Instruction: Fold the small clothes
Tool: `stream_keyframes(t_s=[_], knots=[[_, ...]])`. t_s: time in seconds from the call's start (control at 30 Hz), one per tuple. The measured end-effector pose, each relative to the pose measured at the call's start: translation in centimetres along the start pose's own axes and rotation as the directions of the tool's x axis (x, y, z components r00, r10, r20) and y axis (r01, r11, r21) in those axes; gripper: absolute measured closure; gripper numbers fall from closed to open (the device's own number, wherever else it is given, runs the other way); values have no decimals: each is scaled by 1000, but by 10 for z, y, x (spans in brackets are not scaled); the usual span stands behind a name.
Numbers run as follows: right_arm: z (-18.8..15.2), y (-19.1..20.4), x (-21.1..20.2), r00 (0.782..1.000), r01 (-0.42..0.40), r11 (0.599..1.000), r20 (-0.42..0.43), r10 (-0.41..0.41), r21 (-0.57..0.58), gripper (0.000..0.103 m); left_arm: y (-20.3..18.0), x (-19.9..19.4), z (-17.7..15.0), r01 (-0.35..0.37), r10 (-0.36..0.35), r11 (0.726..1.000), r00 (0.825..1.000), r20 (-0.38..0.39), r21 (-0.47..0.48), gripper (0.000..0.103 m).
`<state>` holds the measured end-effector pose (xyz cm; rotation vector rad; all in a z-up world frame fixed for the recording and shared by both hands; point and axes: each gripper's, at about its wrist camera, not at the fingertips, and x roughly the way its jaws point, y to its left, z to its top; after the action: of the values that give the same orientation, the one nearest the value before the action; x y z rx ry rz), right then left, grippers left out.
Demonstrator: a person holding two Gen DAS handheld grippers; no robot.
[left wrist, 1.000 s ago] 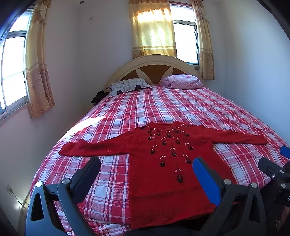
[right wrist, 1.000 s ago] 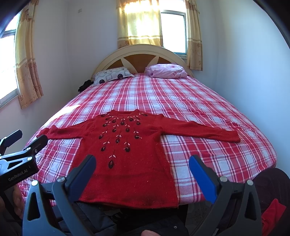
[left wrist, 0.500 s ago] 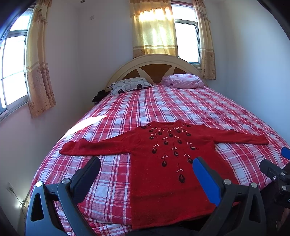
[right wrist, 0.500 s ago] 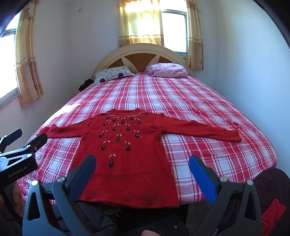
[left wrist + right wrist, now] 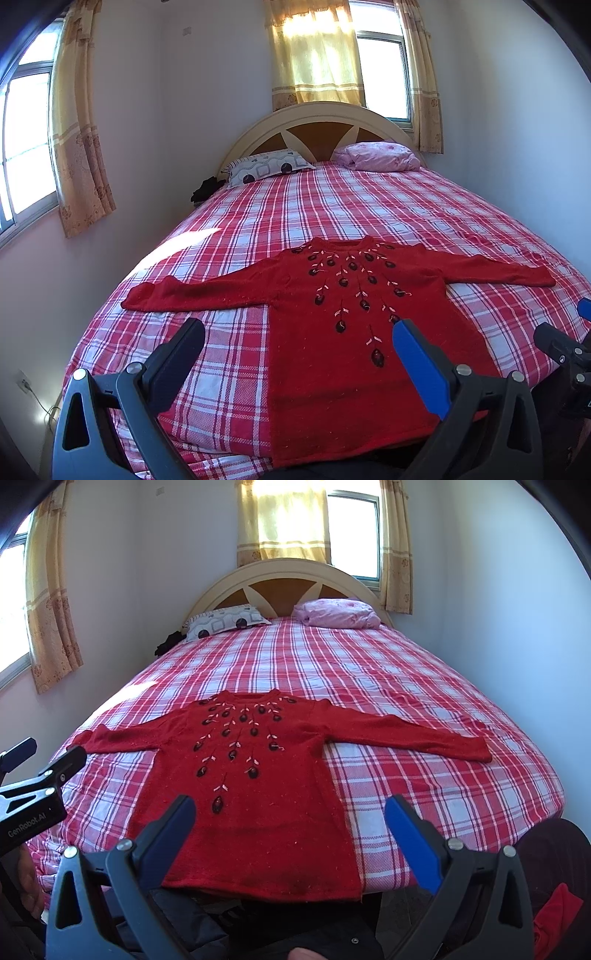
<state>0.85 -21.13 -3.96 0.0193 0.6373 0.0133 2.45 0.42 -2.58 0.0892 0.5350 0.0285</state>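
Note:
A red knitted sweater [image 5: 343, 362] with dark embroidered flowers lies flat, front up, on the near part of the bed, both sleeves spread out sideways; it also shows in the right wrist view [image 5: 258, 805]. Its hem lies at the near bed edge. My left gripper [image 5: 299, 343] is open and empty, held above the hem's left half. My right gripper [image 5: 290, 814] is open and empty, above the hem's right half. Each gripper also shows at the edge of the other's view.
The bed [image 5: 369, 206] has a red and white plaid cover. A patterned pillow [image 5: 266, 170] and a pink pillow [image 5: 376, 157] lie by the headboard. Walls stand close on the left and right. A red cloth [image 5: 554, 912] lies on the floor at right.
Both grippers have drifted slightly, so the sweater sits a little lower and nearer in both views. The sweater itself has not moved. Both stay open.

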Motion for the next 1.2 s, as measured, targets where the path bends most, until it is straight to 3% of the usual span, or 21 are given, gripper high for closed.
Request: stream_keyframes(t_s=[0.4, 0.77, 1.2], knots=[[-8, -13, 29, 998, 24, 1000, -55, -23, 3, 0, -9, 32, -13, -4, 5, 999, 999, -52, 34, 1], [-20, -49, 85, 987, 69, 997, -145, -62, 45, 0, -12, 90, -29, -10, 18, 998, 991, -132, 59, 1], [-28, -84, 141, 968, 186, 982, -176, -181, 16, 3, -13, 146, -30, -22, 38, 995, 983, -178, 93, 1]])
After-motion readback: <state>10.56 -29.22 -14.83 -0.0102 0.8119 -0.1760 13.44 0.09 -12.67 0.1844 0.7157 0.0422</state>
